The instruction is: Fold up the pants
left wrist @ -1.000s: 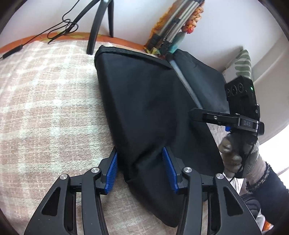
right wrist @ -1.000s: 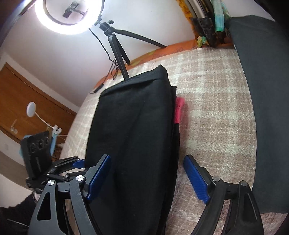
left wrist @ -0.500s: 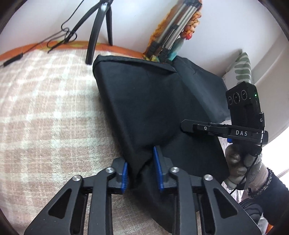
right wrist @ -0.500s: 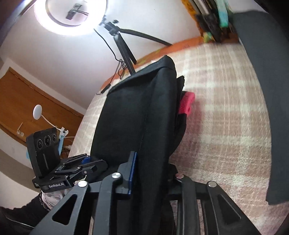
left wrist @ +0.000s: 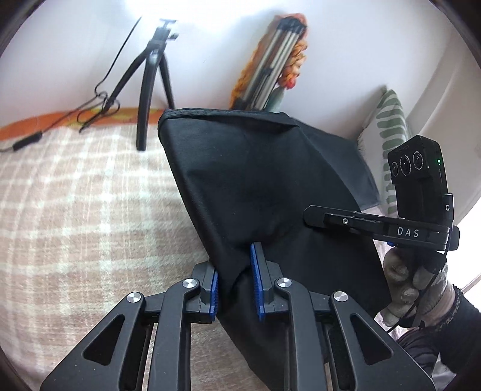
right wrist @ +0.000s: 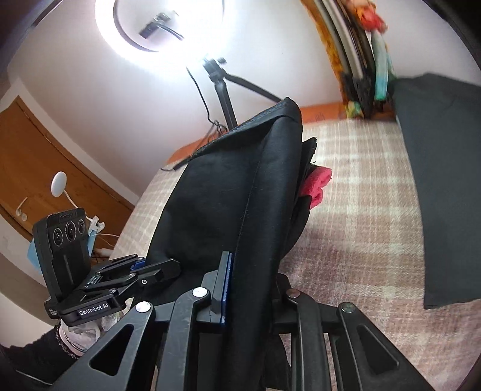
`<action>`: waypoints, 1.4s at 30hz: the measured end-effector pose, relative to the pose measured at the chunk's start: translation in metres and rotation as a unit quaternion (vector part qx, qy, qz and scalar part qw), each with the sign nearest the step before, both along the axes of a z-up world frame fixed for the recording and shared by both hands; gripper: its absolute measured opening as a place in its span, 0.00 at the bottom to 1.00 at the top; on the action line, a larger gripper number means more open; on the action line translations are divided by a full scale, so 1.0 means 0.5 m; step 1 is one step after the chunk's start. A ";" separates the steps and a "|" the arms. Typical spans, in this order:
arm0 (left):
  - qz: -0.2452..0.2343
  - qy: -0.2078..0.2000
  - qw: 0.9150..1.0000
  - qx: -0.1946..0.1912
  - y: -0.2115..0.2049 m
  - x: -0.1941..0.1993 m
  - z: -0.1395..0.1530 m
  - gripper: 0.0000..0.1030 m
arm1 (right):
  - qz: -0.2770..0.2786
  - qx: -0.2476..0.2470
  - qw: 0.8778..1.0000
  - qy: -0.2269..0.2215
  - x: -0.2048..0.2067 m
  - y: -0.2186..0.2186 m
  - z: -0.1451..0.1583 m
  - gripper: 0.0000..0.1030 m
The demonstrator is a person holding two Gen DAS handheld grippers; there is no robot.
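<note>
A bed under a pink-and-white checked blanket (left wrist: 75, 210) is filling the room up to a white wall, where a lit ring light (right wrist: 163, 25) on a tripod (left wrist: 150, 87) is glowing. The black pants (left wrist: 255, 180) are lying along the blanket, near the tripod. The left gripper (left wrist: 234, 285) and right gripper (right wrist: 249, 279) are closing, fingers clamped on the pants' near edge. A red cloth (right wrist: 317, 186), possibly a towel, is peeking from beside the pants. Labels are reading "DAS" and "GenRobot.AI".
</note>
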State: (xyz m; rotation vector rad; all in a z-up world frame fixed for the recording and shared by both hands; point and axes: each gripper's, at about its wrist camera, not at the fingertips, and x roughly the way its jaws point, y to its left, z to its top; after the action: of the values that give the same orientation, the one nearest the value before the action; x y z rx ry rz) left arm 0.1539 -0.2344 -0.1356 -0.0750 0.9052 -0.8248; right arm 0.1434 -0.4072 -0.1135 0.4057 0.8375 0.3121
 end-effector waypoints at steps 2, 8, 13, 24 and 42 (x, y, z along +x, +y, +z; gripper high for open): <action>-0.004 -0.012 1.000 -0.001 -0.005 -0.007 0.015 0.16 | -0.005 -0.009 1.000 -0.013 -0.013 0.001 0.019 0.16; -0.027 -0.039 0.999 -0.002 -0.050 -0.015 0.052 0.16 | -0.025 -0.031 0.999 -0.036 -0.046 -0.019 0.063 0.16; -0.053 -0.060 0.997 -0.007 -0.108 -0.016 0.080 0.16 | -0.044 -0.050 0.996 -0.052 -0.078 -0.056 0.099 0.16; -0.101 -0.093 0.990 -0.025 -0.277 -0.010 0.131 0.16 | -0.095 -0.099 0.987 -0.080 -0.134 -0.187 0.187 0.16; -0.129 -0.090 0.987 0.006 -0.566 0.076 0.119 0.16 | -0.150 -0.125 0.978 -0.067 -0.071 -0.462 0.208 0.16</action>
State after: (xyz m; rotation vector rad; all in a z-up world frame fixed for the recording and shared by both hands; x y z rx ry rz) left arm 0.1917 -0.5173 -0.0761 0.1288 0.7571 -1.0495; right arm 0.1078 -0.6383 -0.0094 0.2673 0.6614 -0.0471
